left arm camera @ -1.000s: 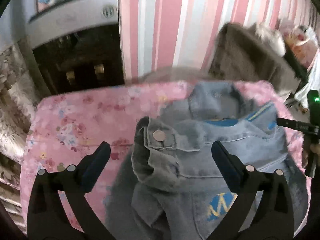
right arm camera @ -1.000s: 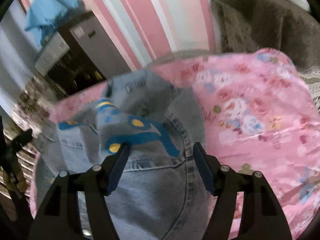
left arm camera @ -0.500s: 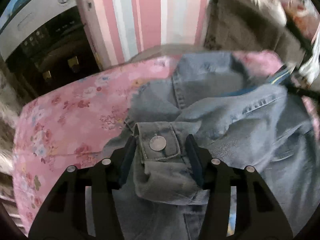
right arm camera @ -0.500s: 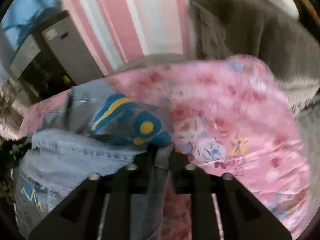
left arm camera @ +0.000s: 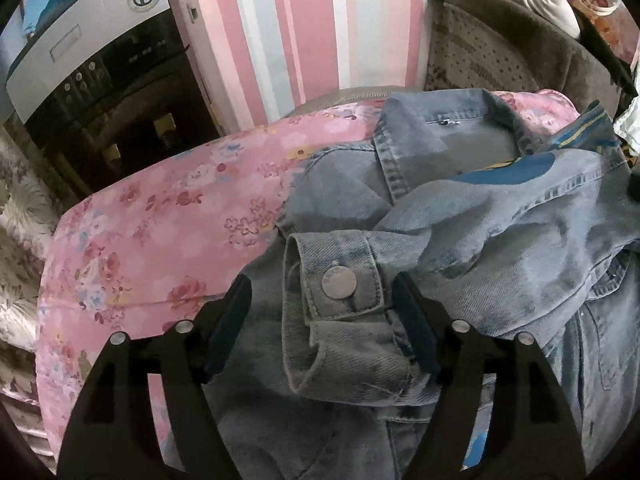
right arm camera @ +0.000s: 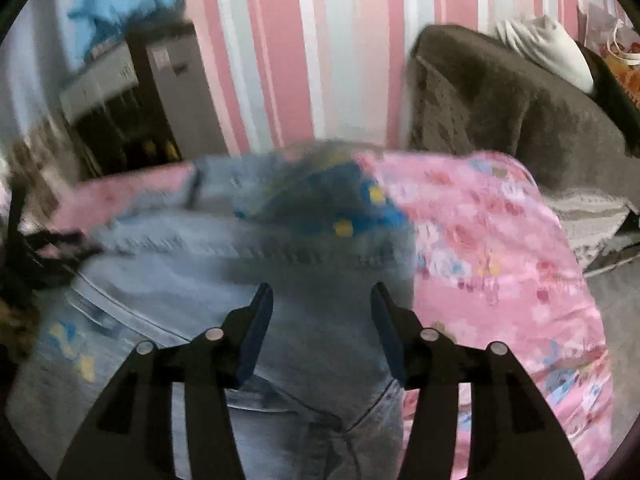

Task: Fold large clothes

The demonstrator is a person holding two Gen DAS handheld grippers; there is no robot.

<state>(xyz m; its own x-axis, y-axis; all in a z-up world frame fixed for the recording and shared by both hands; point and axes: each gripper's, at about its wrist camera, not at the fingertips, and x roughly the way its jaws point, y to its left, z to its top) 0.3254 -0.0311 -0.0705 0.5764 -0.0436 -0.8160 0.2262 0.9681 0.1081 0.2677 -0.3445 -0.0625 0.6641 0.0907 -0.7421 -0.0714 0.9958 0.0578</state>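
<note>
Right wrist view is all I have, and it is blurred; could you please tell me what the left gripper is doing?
Observer: The left gripper straddles a sleeve cuff of the denim jacket; its jaws have just been opening and do not clamp it.
Operator: Which side of the cuff is up?
Observer: The side with the metal button.
Operator: And the collar?
Observer: The collar lies spread open at the far edge of the pink floral cover.

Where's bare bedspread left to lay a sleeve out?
Bare pink bedspread lies left of the denim jacket, toward the dark appliance. A second patch lies right of the jacket, bordered by the brown couch. The middle is crowded with bunched denim.
</note>
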